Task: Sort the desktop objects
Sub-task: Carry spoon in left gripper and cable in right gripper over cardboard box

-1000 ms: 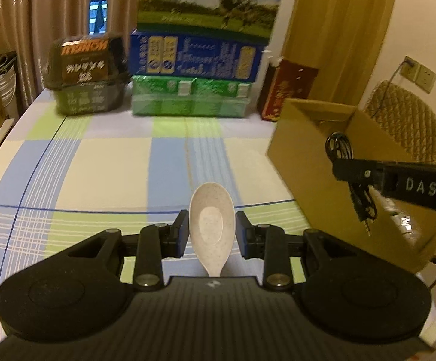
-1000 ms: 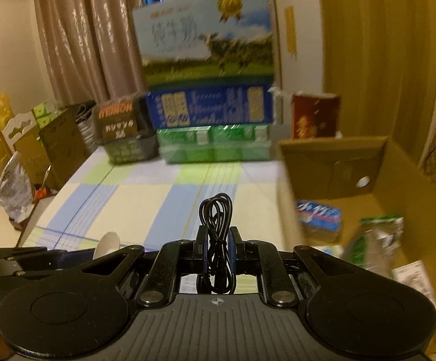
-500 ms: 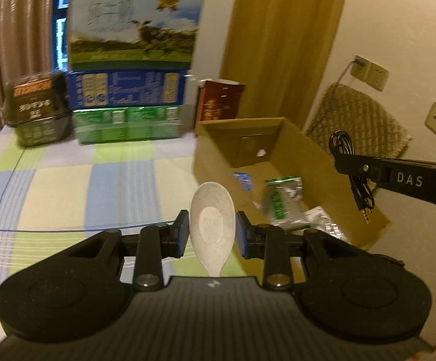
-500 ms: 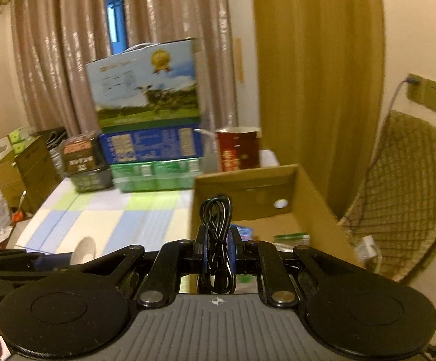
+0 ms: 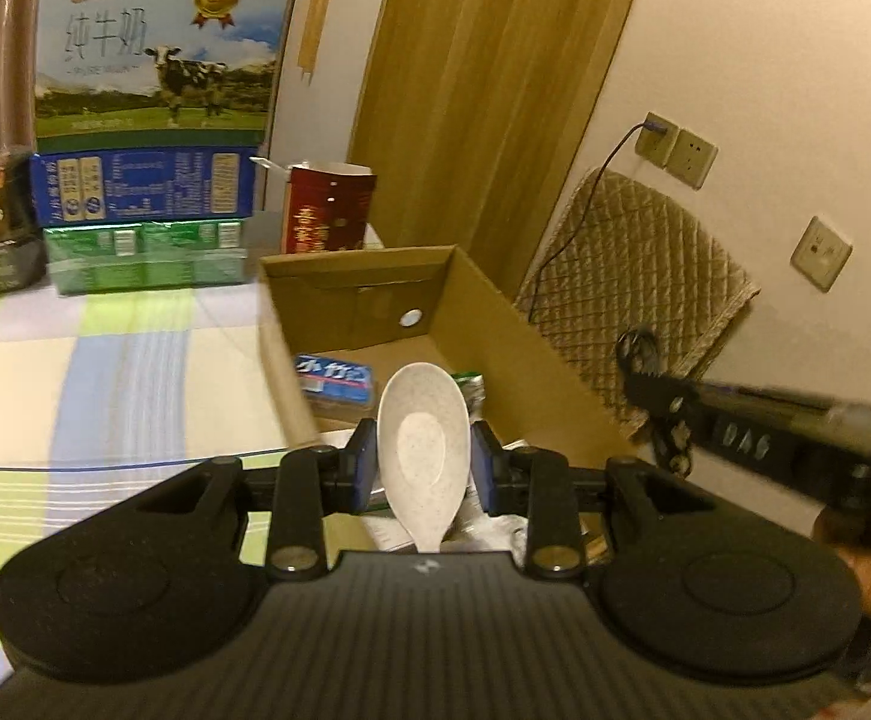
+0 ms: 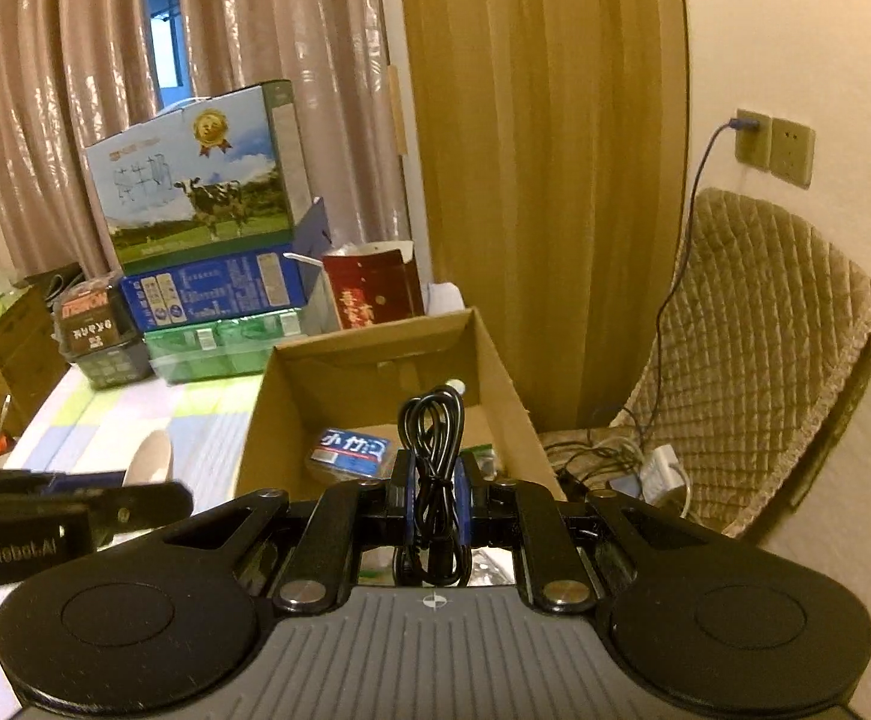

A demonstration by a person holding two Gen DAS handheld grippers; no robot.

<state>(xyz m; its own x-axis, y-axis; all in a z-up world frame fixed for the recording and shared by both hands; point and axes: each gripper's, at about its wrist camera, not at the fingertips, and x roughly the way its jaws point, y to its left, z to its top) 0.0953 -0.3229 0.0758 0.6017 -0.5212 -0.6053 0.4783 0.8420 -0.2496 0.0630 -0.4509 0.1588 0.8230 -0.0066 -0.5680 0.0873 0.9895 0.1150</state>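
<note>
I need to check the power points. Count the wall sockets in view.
3. Two sit side by side on the wall: plugged socket with a purple cable, empty socket beside it. A third socket sits lower, to their right. Others may be hidden behind the quilted chair.

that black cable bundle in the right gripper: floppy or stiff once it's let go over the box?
Probably floppy: the black cable is a thin coiled bundle, its loops standing free above the right gripper. It looks light, so it should drop softly into the cardboard box. No tie is visible, so the coil may spring loose on landing.
</note>
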